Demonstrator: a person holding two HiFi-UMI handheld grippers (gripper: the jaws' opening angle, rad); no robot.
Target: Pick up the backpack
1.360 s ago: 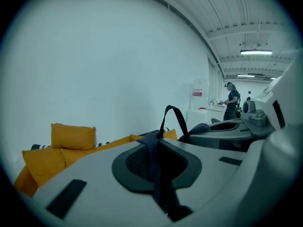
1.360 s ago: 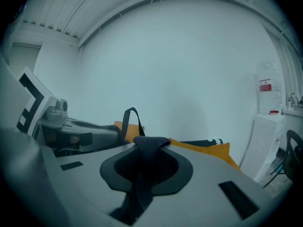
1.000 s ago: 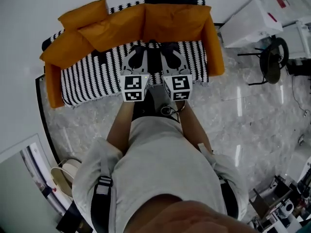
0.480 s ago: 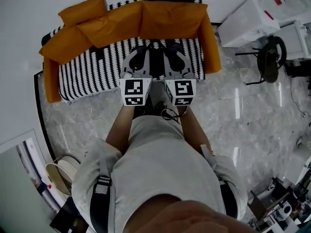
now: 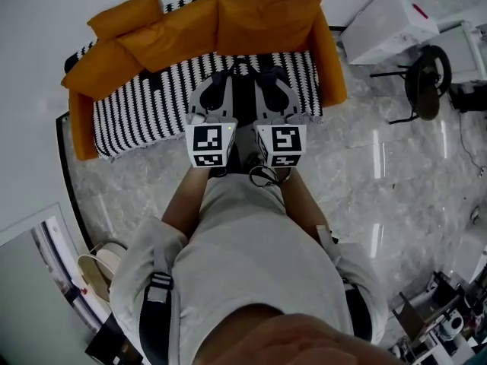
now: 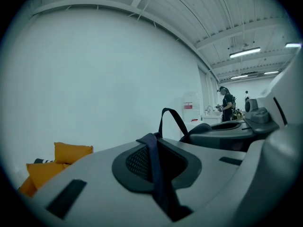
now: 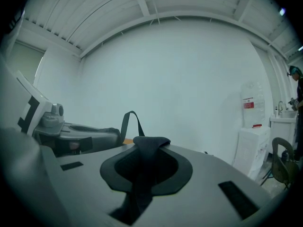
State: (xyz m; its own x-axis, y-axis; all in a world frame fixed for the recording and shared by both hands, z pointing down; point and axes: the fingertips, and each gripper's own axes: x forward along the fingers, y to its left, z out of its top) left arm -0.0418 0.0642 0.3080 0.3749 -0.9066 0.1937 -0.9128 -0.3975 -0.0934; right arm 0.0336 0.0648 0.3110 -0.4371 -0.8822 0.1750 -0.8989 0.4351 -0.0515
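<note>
My left claw (image 6: 152, 148): clenched on one strap (image 6: 158, 183) | my right claw (image 7: 147, 148): clenched on the other strap (image 7: 139, 183) | backpack (image 5: 243, 101): between my claws, at the front edge of the sofa (image 5: 144, 105)

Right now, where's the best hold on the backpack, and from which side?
Its straps, from the person's side, one per gripper: thin flat bands that fit shut jaws. The left gripper and right gripper each already pinch one, backpack between them.
</note>
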